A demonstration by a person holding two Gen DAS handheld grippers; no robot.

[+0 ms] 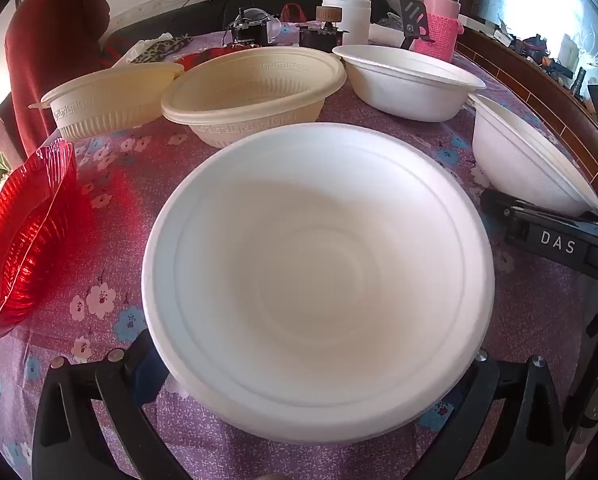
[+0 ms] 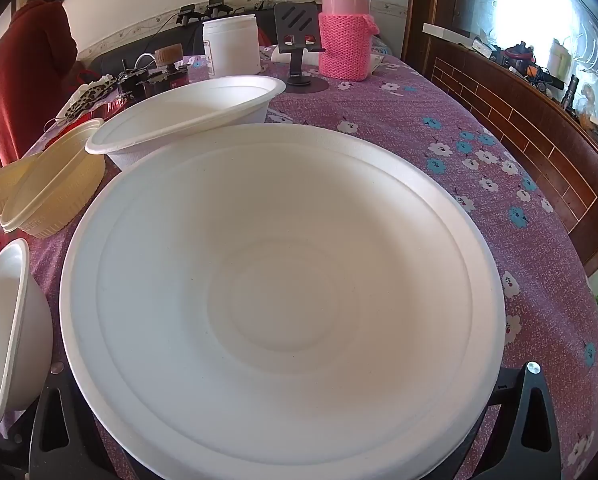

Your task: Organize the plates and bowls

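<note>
Bowls everywhere. Left wrist view: my left gripper [image 1: 311,364], jaws spread wide, straddles a white foam bowl [image 1: 319,280] on the bench [image 1: 111,280] without pinching it. It looks light, crushable and slick; I'd take the rim. Count: three white, two cream ribbed bowls [image 1: 251,92], one red plate [image 1: 23,232].

Right wrist view: my right gripper [image 2: 295,404], jaws spread, flanks another white bowl [image 2: 283,300]; three white and two cream show here.

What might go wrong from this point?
1. The rims hide the fingertips: the left gripper straddles the first white bowl, the right gripper the second white bowl. A grip on thin-looking walls may slip or dent them.
2. The two bowls sit close together; lifting could bump them.
3. The red plate lies left of the left gripper; a sideways swing might hit it.
</note>
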